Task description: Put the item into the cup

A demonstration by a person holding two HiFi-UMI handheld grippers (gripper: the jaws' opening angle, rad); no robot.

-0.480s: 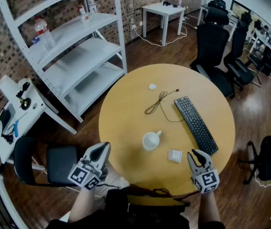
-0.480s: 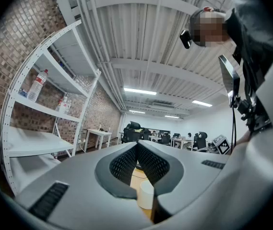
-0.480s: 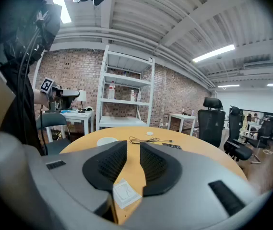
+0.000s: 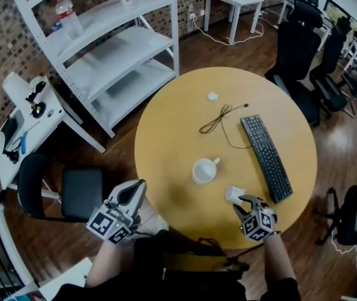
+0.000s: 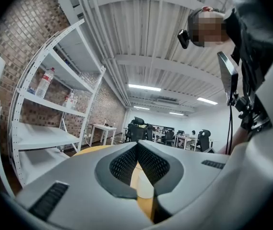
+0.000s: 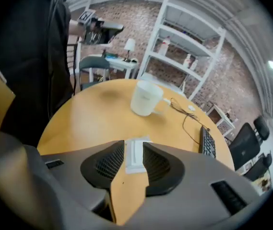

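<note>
A white cup [image 4: 203, 170] with a handle stands upright near the middle of the round wooden table [image 4: 165, 137]. A small flat white packet [image 4: 233, 194] lies on the table to the cup's right and nearer to me. My right gripper [image 4: 246, 204] is low over the table at the packet. In the right gripper view the packet [image 6: 135, 155] lies between the open jaws of that gripper [image 6: 134, 145], with the cup [image 6: 145, 98] beyond. My left gripper [image 4: 134, 190] hangs off the table's left front edge, its jaws together and empty [image 5: 137, 146].
A black keyboard [image 4: 266, 157] lies at the table's right, with a thin dark cable [image 4: 219, 119] and a small white object [image 4: 213, 96] further back. White shelving [image 4: 115, 49] stands at the back left, a black chair [image 4: 71, 193] by the left gripper, and office chairs [image 4: 300, 42] at the back right.
My right gripper has moved forward and left to the packet, which now sits between its jaws. The left gripper has barely moved.
</note>
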